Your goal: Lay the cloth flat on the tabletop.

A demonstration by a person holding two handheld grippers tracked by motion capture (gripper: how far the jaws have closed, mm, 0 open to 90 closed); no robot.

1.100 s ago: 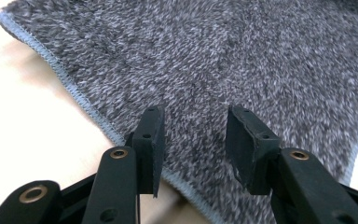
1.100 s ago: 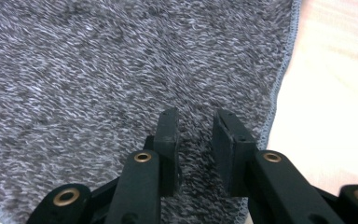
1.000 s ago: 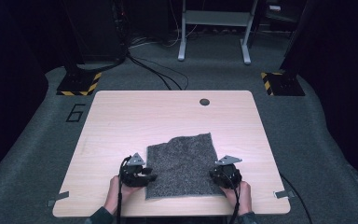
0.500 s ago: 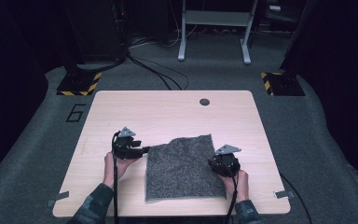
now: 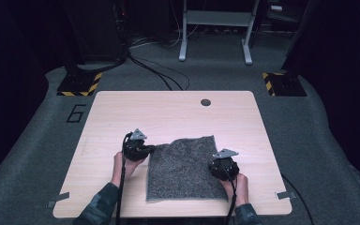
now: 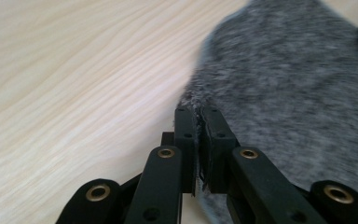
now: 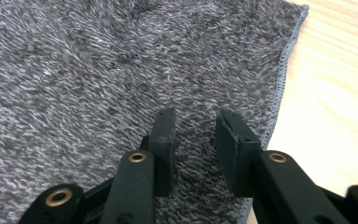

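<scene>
While clamped on the grey cloth, left gripper; right gripper apart above it.

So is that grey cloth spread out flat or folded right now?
Mostly spread, single layer on the table. The grey cloth lies open, except its far-left corner, pinched and lifted by the left tool.

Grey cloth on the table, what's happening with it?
A person works a grey fuzzy cloth lying flat on the light wooden table with a tool in each hand. The left tool has just closed and now pinches the cloth's edge at its far left corner. The right tool hangs over the cloth near its right hem, jaws apart, gripping nothing.
</scene>
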